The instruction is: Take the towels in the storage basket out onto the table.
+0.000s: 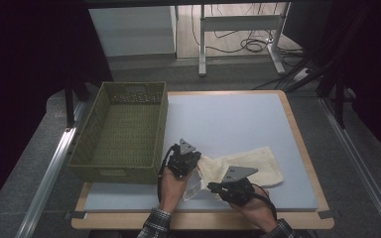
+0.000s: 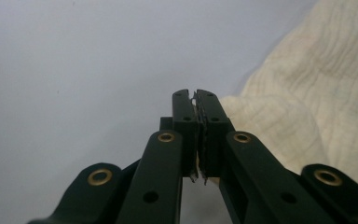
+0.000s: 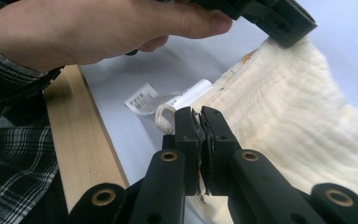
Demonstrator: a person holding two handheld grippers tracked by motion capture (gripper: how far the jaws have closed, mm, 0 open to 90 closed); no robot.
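A cream waffle-weave towel lies crumpled on the blue-grey mat, near its front edge. My left gripper is at the towel's near-left corner, jaws shut with nothing seen between them; the towel lies just to its right. My right gripper points left over the towel's front edge, shut, with the towel beneath it and to its right. A hanging loop and white care labels stick out beside its tips. The left gripper touches the towel's far corner.
A green woven basket stands empty on the mat's left side, close to my left hand. The table's wooden front edge runs beside a plaid sleeve. Bare mat stretches behind the towel.
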